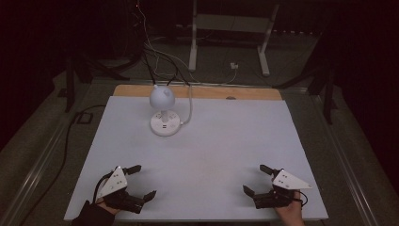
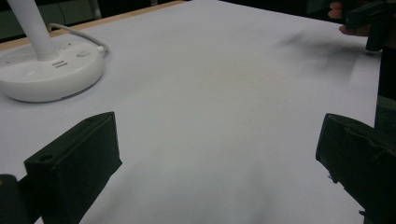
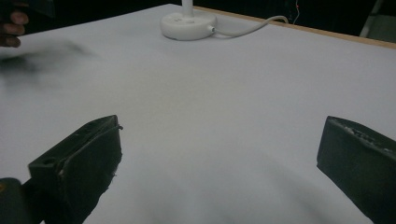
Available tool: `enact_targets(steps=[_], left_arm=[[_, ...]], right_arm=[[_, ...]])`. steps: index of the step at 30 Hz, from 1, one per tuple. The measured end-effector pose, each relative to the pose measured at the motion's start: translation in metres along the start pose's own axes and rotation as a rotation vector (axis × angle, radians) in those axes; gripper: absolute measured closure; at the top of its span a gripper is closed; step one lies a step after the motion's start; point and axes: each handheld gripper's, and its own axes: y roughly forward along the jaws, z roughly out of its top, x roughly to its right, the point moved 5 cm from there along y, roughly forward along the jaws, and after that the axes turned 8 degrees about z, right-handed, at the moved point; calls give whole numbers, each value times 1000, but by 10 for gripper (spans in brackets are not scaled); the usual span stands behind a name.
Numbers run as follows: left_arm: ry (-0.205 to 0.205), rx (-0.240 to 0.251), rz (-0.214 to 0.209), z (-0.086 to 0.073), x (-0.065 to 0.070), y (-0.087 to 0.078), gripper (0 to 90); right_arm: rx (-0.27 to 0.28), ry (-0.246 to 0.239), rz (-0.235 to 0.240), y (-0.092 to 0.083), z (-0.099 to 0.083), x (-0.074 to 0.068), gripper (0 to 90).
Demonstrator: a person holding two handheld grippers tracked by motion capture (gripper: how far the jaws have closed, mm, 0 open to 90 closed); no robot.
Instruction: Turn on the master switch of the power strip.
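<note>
**Both jaws spread, the lamp waiting at the far side**

Jaws wide apart on both grippers, nothing between them but bare table. From where I stand, the left gripper (image 1: 141, 181) sits at about seven o'clock on the white tabletop (image 1: 211, 155) and the right gripper (image 1: 256, 180) at about five o'clock, each low over the near edge, held in a hand (image 1: 289, 212).

The only thing out there to go for is the small white desk lamp (image 1: 163, 112), up at about eleven o'clock near the far edge, well apart from both grippers. The left gripper is the nearer one, I'd say, and its own view has the lamp's base (image 2: 49, 74) ahead toward ten o'clock. To do the reach well, I'd keep the jaws open as they are, travel low and straight, and come in at the stem (image 2: 35, 28) or the base rim rather than the head, minding the cord (image 3: 247, 27) that trails off the base.

The lamp itself: a round, flat base with buttons or sockets on top, a slim upright stem, and a rounded white head (image 1: 162, 96) above it. The cord runs from the base toward the wooden back edge (image 1: 235, 92). It looks light and smooth, so a firm, centred pinch seems wise.
</note>
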Motion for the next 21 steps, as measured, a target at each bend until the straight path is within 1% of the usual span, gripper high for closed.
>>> enact_targets(steps=[7,9,10,12,15,19,21], left_arm=[[10,-9,-1,-1,1,1,2],[11,-10,0,-1,1,1,2],[3,-7,1,0,0,0,2],[2,-6,4,0,0,0,2],[5,-18,10,-1,0,1,2],[17,-35,4,-1,2,2,2],[11,-35,3,-1,2,3,2]], right_arm=[[-2,-1,7,1,1,-2,0],[-6,-4,-1,1,1,-2,0],[-5,-6,1,1,1,-2,0],[-5,-10,-7,0,2,-2,0],[0,-11,-13,0,3,-3,0],[4,-11,-13,0,4,-3,0],[11,-8,-13,-1,5,-3,0]])
